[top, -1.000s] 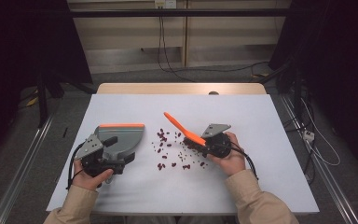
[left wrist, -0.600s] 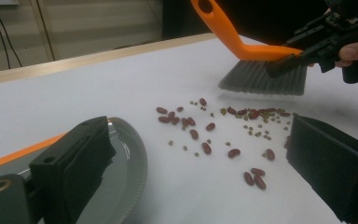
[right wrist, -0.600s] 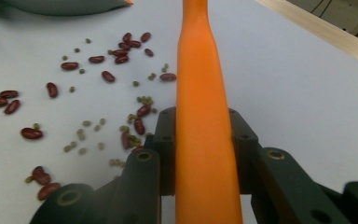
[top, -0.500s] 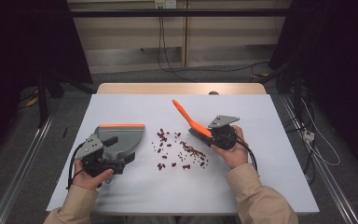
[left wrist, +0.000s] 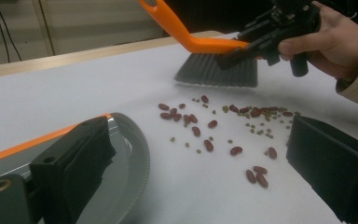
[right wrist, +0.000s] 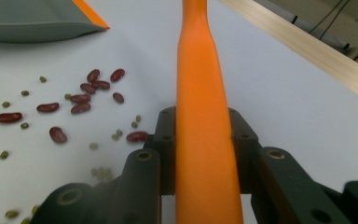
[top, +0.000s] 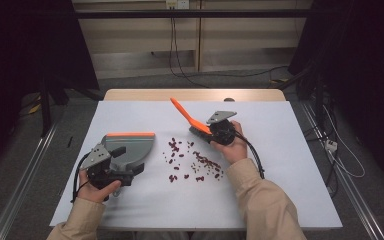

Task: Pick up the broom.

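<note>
On the white table [top: 290, 190], the right gripper [top: 219, 131] squeezes the orange brush [top: 192, 120] behind the beans [top: 192, 162], so sweep slowly toward the grey dustpan [top: 130, 150] gripped by the left gripper [top: 111, 167].

Hand brush [top: 192, 121], orange handle, grey bristles: one. Dustpan [top: 128, 148], grey with orange lip: one. Red kidney beans [left wrist: 209, 124], scattered on table [top: 290, 165]: roughly twenty in left gripper view, exact count uncertain. Small green beans [left wrist: 254, 132], mixed among red: at least fifteen, too small to count exactly. Handheld grippers: two, left gripper [top: 111, 169], right gripper [top: 222, 131].
</note>
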### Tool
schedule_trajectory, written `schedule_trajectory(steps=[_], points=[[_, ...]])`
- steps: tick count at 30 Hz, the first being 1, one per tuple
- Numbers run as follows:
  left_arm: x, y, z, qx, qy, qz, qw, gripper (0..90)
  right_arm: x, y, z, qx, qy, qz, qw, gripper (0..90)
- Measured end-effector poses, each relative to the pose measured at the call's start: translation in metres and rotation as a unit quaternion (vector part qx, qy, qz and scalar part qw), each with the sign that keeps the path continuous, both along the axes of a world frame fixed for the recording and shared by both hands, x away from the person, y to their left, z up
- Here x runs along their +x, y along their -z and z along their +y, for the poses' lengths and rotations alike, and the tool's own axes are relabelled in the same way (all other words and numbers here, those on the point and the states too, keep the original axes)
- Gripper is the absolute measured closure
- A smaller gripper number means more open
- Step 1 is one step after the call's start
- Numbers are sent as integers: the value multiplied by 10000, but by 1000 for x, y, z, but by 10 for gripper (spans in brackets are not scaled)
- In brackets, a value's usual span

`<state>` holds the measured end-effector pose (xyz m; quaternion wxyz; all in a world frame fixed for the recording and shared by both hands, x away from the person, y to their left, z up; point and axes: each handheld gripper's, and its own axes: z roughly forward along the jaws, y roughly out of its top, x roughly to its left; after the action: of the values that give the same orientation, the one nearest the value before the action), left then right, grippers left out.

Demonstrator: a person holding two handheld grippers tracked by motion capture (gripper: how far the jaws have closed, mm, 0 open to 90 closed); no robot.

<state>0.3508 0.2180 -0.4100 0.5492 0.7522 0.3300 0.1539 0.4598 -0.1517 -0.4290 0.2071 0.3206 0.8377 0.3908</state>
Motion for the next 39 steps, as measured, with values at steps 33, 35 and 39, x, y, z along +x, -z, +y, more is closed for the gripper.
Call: schedule_trajectory(steps=[33, 35, 39], points=[[-3, 2, 3, 32, -72, 40, 10000, 65, -43, 5, 16, -263, -1129, 37, 9932, 705], [-3, 2, 3, 33, -67, 38, 10000, 66, -47, 4, 16, -254, -1144, 50, 9931, 705], [-3, 2, 3, 38, -56, 39, 10000, 66, -51, 4, 15, -249, -1152, 41, 9930, 706]])
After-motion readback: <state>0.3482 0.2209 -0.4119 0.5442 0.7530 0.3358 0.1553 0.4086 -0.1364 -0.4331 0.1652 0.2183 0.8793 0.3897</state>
